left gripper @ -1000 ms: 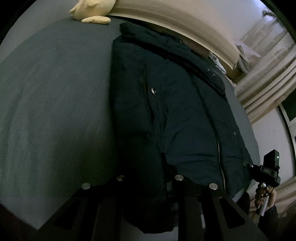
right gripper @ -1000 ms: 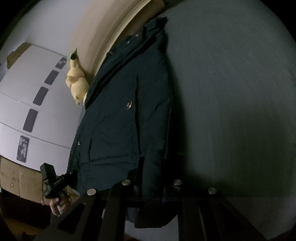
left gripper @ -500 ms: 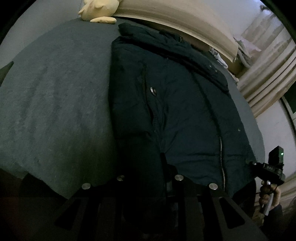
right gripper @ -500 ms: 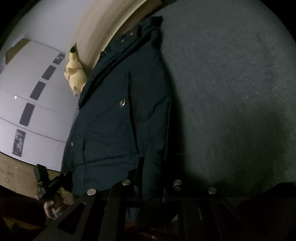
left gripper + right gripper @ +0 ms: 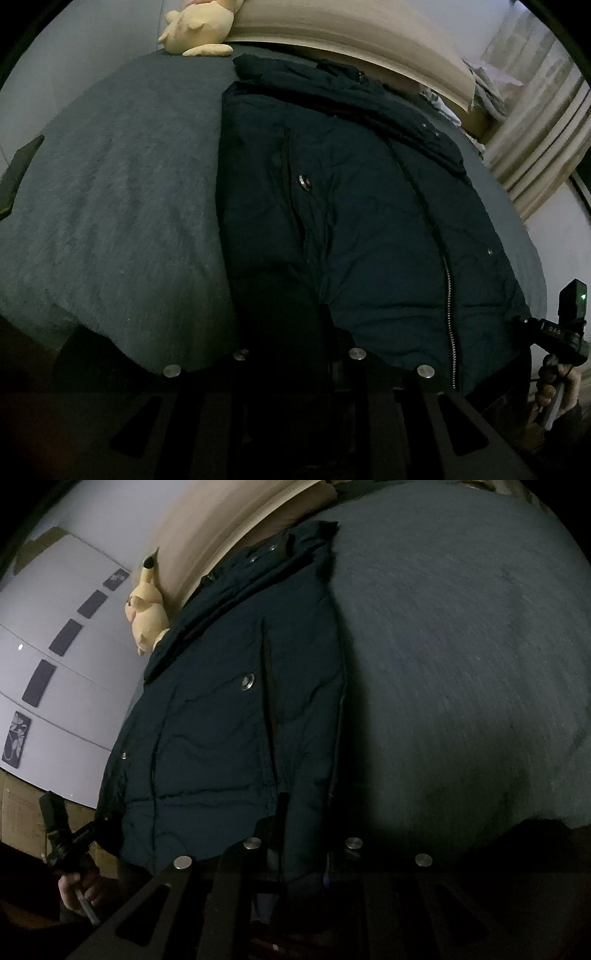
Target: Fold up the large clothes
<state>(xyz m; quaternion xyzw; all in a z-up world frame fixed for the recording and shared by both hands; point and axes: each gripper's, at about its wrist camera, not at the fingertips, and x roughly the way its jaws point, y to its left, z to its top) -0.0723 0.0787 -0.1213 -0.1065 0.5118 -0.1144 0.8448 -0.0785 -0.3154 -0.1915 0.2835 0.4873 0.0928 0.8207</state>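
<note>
Jacket [image 5: 351,229] lies flat along the bed [image 5: 110,206], collar at 12 o'clock by the headboard [image 5: 332,33], hem hanging over the near edge at 6 o'clock, where the left gripper [image 5: 295,369] and right gripper [image 5: 303,853] each pinch it with narrow fingers, bare blanket stretching wide on both sides.
</note>
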